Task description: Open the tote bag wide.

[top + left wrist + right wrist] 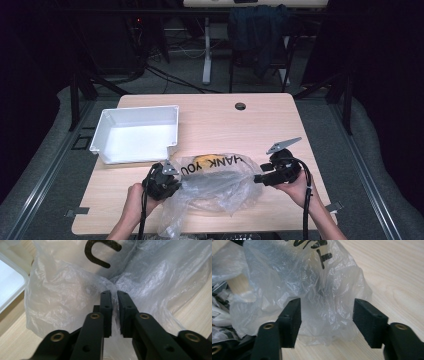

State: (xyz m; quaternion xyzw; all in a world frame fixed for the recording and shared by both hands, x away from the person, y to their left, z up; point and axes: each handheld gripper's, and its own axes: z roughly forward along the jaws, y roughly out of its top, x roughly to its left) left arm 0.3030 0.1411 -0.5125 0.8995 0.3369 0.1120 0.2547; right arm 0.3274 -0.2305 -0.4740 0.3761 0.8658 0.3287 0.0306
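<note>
A clear plastic bag [220, 187] with black lettering is spread on the near half of the wooden table [260, 120], between the two claws. The left gripper [167, 184] is pressed against the bag's left end; in the left gripper view its jaws are seen clenched on a gathered fold of the plastic bag [75, 295], with only a thin sliver of film between the pads. The right gripper [259, 178] is held at the bag's right end. In the right gripper view its jaws stand wide apart, released, and the crumpled edge of the plastic bag [312, 290] lies between them without being pinched. A white tray [137, 135] is set on the table's far left, just beyond the bag. Something yellowish [204, 159] is glimpsed through the film near the lettering, but it cannot be made out. The lettering is partly folded away, and the bag's near corner is cut off at the table's edge in the high view.
</note>
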